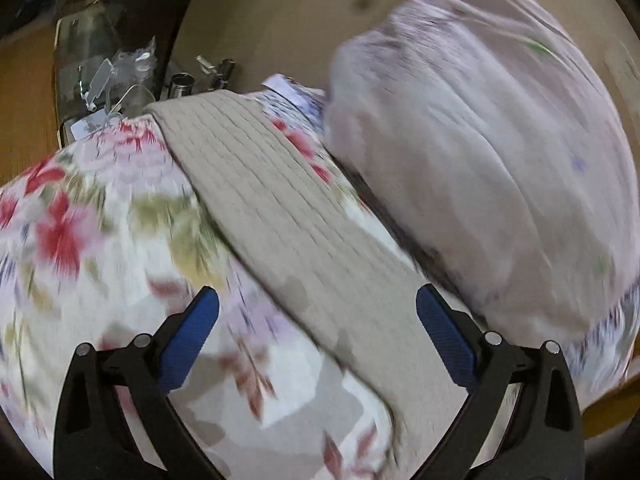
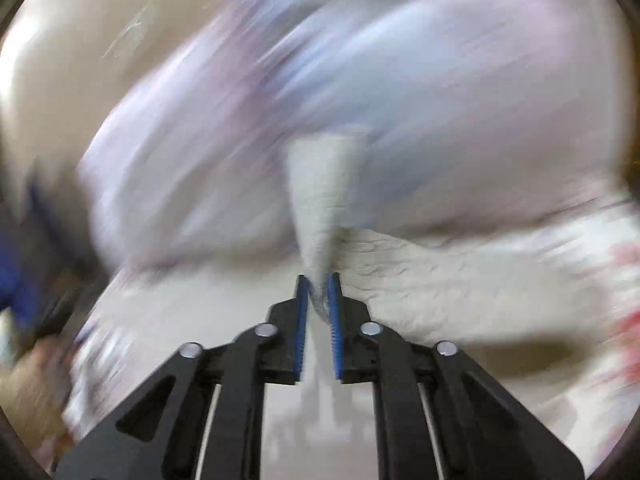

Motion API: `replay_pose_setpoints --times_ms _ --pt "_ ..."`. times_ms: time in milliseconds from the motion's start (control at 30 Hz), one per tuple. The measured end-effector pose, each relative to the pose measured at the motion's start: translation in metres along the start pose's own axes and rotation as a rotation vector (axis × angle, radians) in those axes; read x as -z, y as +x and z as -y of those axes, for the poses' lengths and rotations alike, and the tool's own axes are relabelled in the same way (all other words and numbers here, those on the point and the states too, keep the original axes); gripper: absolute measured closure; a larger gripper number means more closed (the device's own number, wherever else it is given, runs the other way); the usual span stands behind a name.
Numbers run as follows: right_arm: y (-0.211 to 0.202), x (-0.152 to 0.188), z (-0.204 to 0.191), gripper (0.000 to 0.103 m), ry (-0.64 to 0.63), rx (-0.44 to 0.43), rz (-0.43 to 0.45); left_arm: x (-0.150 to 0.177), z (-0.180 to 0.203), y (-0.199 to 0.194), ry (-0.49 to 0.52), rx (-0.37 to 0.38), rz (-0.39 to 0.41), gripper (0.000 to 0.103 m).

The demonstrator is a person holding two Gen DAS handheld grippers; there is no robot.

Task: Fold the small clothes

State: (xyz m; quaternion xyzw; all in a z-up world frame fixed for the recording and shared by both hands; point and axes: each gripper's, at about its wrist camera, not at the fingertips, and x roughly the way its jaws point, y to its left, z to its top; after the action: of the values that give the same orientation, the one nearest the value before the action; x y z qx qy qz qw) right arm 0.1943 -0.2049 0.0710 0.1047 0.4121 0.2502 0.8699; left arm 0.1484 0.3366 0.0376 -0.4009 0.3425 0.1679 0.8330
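My right gripper point(image 2: 319, 280) pinches the beige ribbed waistband point(image 2: 324, 184) of the floral shorts point(image 1: 100, 240), which lie on the bench point(image 1: 280, 8). My left gripper point(image 1: 318, 308) hangs wide, gripping nothing, the band running toward 11 o'clock. The thin pinch could slip, dropping the fold.
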Motion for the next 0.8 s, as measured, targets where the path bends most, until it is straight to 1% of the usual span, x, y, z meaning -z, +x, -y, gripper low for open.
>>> replay_pose_setpoints --times_ms 33,67,100,133,167,200,233,267,333,367,400,433,467,500,567,600,633,667,700,733,767,800 --pt "0.013 0.009 -0.016 0.061 -0.011 -0.037 -0.052 -0.01 -0.005 0.008 -0.029 -0.004 -0.01 0.007" --pt "0.025 0.022 -0.036 0.057 -0.022 -0.074 -0.093 -0.015 -0.014 0.012 -0.056 0.005 -0.012 0.011" --pt "0.027 0.027 -0.044 0.053 -0.025 -0.08 -0.101 -0.02 -0.018 0.016 -0.077 0.011 -0.013 0.013" --pt "0.026 0.03 -0.048 0.049 -0.028 -0.077 -0.102 -0.029 -0.026 0.02 -0.111 0.013 -0.015 0.015" --pt "0.022 0.033 -0.048 0.039 -0.026 -0.051 -0.101 -0.034 -0.031 0.023 -0.131 0.018 -0.015 0.019" --pt "0.021 0.032 -0.042 0.032 -0.019 -0.025 -0.101 -0.041 -0.038 0.027 -0.155 0.023 -0.013 0.022" --pt "0.016 0.031 -0.034 0.031 0.0 0.005 -0.101 -0.048 -0.046 0.028 -0.185 0.037 -0.005 0.027" --pt "0.01 0.031 -0.024 0.031 0.038 0.034 -0.101 -0.05 -0.051 0.029 -0.205 0.043 0.002 0.029" --pt "0.002 0.036 -0.004 0.031 0.125 0.068 -0.097 -0.058 -0.06 0.029 -0.255 0.081 0.01 0.029" --pt "-0.003 0.036 0.008 0.03 0.187 0.083 -0.095 -0.063 -0.064 0.029 -0.27 0.086 0.019 0.033" --pt "-0.004 0.037 0.018 0.03 0.218 0.09 -0.094 -0.066 -0.065 0.03 -0.272 0.079 0.022 0.037" --pt "-0.008 0.039 0.025 0.03 0.244 0.101 -0.092 -0.071 -0.068 0.03 -0.278 0.073 0.028 0.045" --pt "-0.01 0.043 0.028 0.03 0.252 0.107 -0.09 -0.074 -0.071 0.031 -0.288 0.075 0.031 0.048" --pt "-0.013 0.045 0.03 0.03 0.25 0.117 -0.089 -0.077 -0.076 0.032 -0.303 0.074 0.034 0.049" --pt "-0.016 0.048 0.03 0.03 0.236 0.125 -0.095 -0.084 -0.081 0.035 -0.327 0.058 0.041 0.06" --pt "-0.017 0.05 0.03 0.03 0.224 0.126 -0.101 -0.087 -0.082 0.035 -0.332 0.049 0.042 0.062" --pt "-0.02 0.054 0.029 0.03 0.212 0.127 -0.106 -0.09 -0.081 0.037 -0.331 0.041 0.043 0.069" --pt "-0.019 0.056 0.03 0.03 0.207 0.128 -0.108 -0.096 -0.075 0.038 -0.304 0.024 0.041 0.077" --pt "-0.023 0.058 0.031 0.029 0.197 0.13 -0.108 -0.098 -0.066 0.036 -0.259 0.008 0.041 0.095" --pt "-0.025 0.059 0.033 0.029 0.192 0.133 -0.107 -0.101 -0.054 0.034 -0.198 -0.009 0.044 0.096" --pt "-0.029 0.06 0.037 0.029 0.185 0.138 -0.104 -0.103 -0.034 0.029 -0.107 -0.01 0.061 0.096" --pt "-0.03 0.059 0.04 0.028 0.184 0.143 -0.1 -0.102 -0.016 0.022 -0.037 0.006 0.072 0.097"
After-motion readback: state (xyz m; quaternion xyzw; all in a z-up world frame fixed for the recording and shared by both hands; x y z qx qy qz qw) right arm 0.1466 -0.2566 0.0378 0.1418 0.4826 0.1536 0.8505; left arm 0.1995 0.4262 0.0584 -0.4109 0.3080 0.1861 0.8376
